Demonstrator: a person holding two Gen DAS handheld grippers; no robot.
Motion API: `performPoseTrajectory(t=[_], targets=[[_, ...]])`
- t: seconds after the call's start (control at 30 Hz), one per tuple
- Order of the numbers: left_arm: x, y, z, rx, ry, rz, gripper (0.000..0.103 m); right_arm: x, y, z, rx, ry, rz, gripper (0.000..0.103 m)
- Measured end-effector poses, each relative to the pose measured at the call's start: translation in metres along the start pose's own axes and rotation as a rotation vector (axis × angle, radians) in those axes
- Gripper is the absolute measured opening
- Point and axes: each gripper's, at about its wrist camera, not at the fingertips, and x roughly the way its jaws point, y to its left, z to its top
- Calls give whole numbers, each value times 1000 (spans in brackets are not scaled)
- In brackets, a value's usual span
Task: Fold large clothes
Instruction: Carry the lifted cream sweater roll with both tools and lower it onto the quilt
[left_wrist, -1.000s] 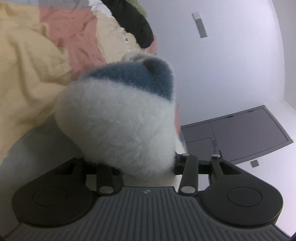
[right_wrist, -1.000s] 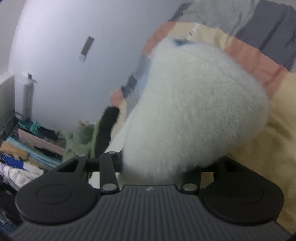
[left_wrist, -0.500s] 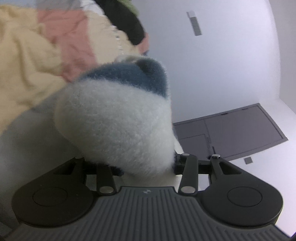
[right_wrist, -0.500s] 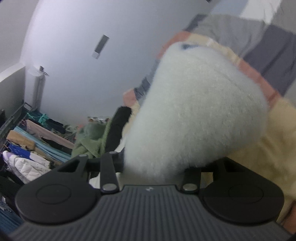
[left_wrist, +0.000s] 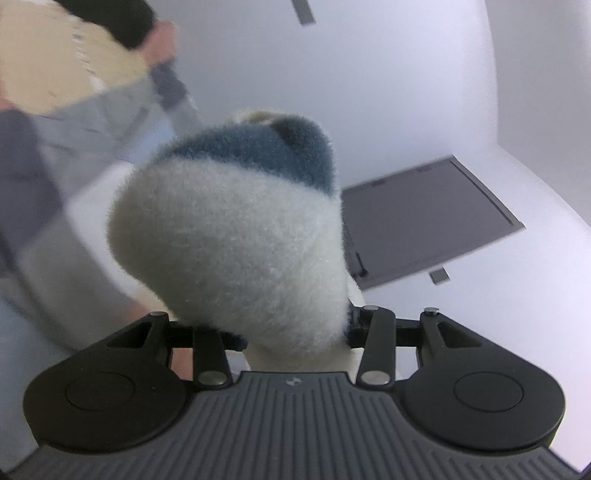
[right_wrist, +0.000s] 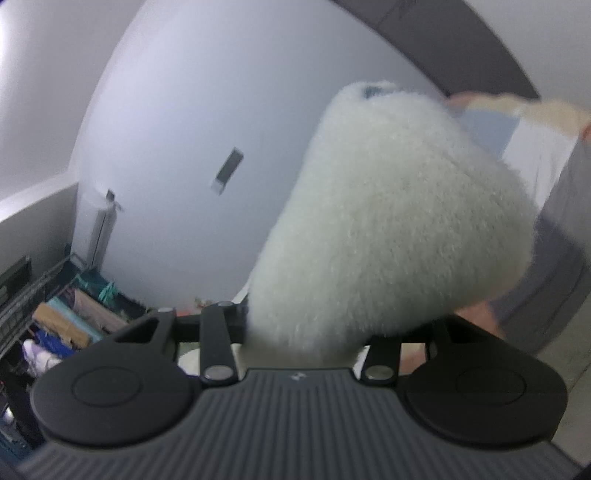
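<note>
A fluffy white fleece garment with a dark blue band (left_wrist: 236, 240) bulges up in front of the left wrist camera and hides the fingers. My left gripper (left_wrist: 291, 332) is shut on this fleece. In the right wrist view the same white fleece (right_wrist: 388, 229) fills the middle and hides the fingers there too. My right gripper (right_wrist: 303, 339) is shut on it. Both grippers hold the fleece raised, pointing up toward the wall and ceiling.
A patchwork bedspread (left_wrist: 48, 122) with a black garment (left_wrist: 122, 18) on it lies blurred at the left. A grey panel (left_wrist: 424, 221) sits on the white wall. A rack of clothes (right_wrist: 62, 321) stands at the lower left in the right wrist view.
Both grippers have tilted upward with the fleece. The bedspread has slid toward the frame edges and more wall and ceiling show. The grip has not changed.
</note>
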Motion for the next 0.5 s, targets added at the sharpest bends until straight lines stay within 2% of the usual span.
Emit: performPoseTrajectory(t=[0.13, 0.27, 0.5], targets=[[56, -27, -19, 19, 52, -29, 48, -18, -21, 35, 1, -66, -16, 49], [110, -41, -44, 42, 106, -34, 48, -28, -56, 56, 16, -112, -42, 49], [198, -15, -87, 49, 240, 23, 48, -30, -139, 67, 109, -137, -118, 49]])
